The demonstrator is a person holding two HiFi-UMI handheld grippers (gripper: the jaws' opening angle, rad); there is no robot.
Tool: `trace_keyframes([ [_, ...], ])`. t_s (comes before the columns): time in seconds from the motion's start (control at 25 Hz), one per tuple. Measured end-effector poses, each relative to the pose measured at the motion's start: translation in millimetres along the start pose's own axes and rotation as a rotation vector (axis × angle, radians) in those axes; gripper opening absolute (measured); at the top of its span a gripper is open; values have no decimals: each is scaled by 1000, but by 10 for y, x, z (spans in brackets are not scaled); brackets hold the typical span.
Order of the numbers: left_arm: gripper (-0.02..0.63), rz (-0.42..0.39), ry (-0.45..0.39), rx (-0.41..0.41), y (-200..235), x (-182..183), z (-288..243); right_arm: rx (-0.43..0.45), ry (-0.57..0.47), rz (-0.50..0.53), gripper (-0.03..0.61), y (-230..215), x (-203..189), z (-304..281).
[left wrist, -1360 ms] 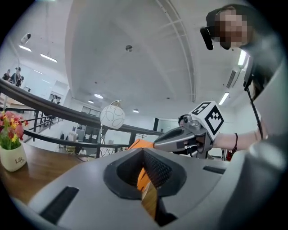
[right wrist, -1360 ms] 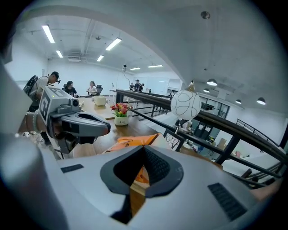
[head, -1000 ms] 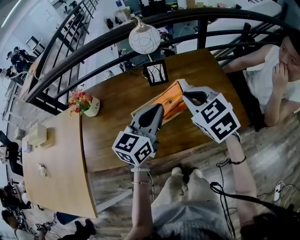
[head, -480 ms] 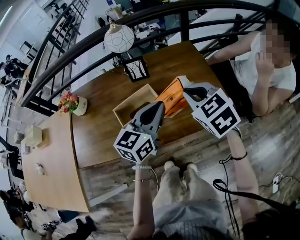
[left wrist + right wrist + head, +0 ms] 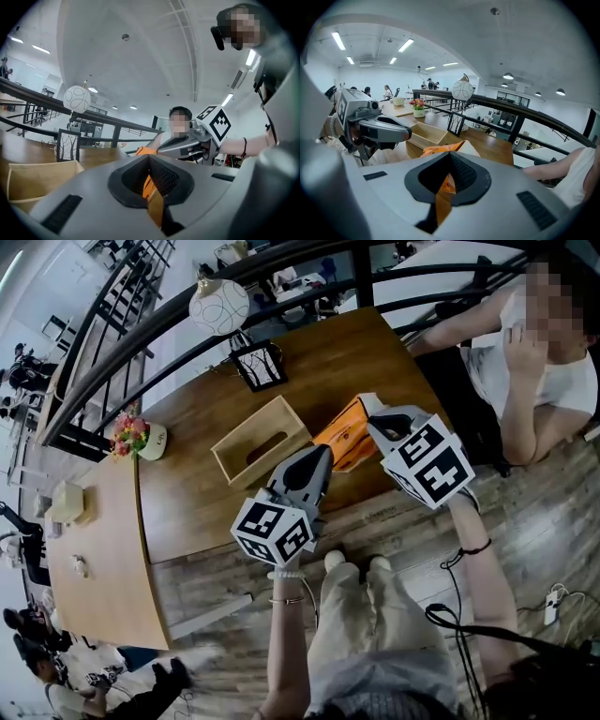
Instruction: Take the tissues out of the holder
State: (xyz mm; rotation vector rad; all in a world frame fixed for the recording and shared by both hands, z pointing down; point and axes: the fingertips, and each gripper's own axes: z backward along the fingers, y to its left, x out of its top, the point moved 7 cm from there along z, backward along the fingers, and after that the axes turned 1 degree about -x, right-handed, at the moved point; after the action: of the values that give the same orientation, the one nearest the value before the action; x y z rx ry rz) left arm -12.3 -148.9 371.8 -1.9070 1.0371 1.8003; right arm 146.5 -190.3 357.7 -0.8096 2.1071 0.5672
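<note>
An orange tissue pack (image 5: 343, 435) is out of the open wooden holder (image 5: 246, 444) and just to its right over the brown table. My left gripper (image 5: 322, 454) is shut on the pack's near-left end. My right gripper (image 5: 366, 409) is shut on its far-right end. In the left gripper view the pack (image 5: 146, 151) shows orange just past the closed jaws (image 5: 149, 161), with the holder (image 5: 28, 180) at the left. In the right gripper view the pack (image 5: 440, 149) lies ahead of the jaws (image 5: 449, 159), and the holder (image 5: 426, 133) stands behind it.
On the table behind the holder stand a small picture frame (image 5: 259, 366) and a globe lamp (image 5: 218, 306). A flower pot (image 5: 137, 437) sits at the table's left end beside a lighter table (image 5: 94, 549). A person (image 5: 544, 362) sits at the right. A black railing (image 5: 141, 324) runs behind.
The orange pack has come out of the holder and moved right with both grippers; the holder now stands uncovered. The view has shifted so the table sits higher and further left.
</note>
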Motion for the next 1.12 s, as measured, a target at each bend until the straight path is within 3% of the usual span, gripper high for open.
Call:
trace_keyframes([
  [0.44,8,26,60,-2,-57,-268,-175,26,17,-54,16,-92,-276,-139],
  [1.12,8,42,162,-103,-128,-642,-475,-46,36,-194,17,-302,-784,-184],
])
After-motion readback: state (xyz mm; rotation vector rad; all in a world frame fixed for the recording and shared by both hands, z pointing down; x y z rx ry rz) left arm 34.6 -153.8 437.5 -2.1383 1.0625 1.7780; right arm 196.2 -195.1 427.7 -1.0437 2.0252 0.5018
